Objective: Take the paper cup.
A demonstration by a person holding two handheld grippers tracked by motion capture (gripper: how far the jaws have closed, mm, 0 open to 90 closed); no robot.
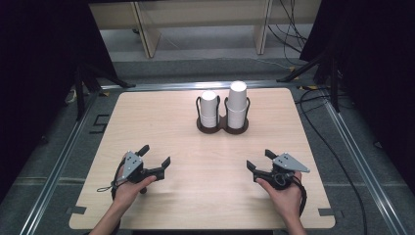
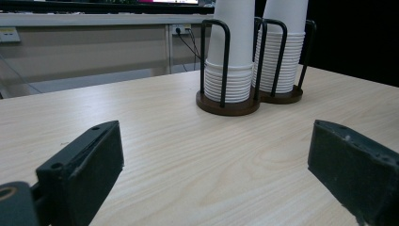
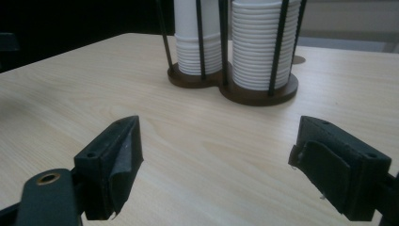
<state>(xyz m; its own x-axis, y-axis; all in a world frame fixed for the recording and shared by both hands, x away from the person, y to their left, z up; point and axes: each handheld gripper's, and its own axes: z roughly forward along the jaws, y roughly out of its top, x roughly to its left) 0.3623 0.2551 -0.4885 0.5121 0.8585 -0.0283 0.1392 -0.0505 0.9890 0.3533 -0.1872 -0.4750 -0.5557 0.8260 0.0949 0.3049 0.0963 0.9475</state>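
The right gripper (image 3: 216, 160) has two black fingers (image 3: 110, 165) that stand far apart with nothing between them; they hover low over the light wooden counter (image 3: 94, 89); farther off stands a dark round cup holder (image 3: 235, 87) with thin black bars; two stacks of white paper cups (image 3: 256, 47) sit in it, side by side.

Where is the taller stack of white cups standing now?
In the high view, the taller stack of cups stands in the right ring of the dark holder, at the table's far middle, beside the shorter stack.
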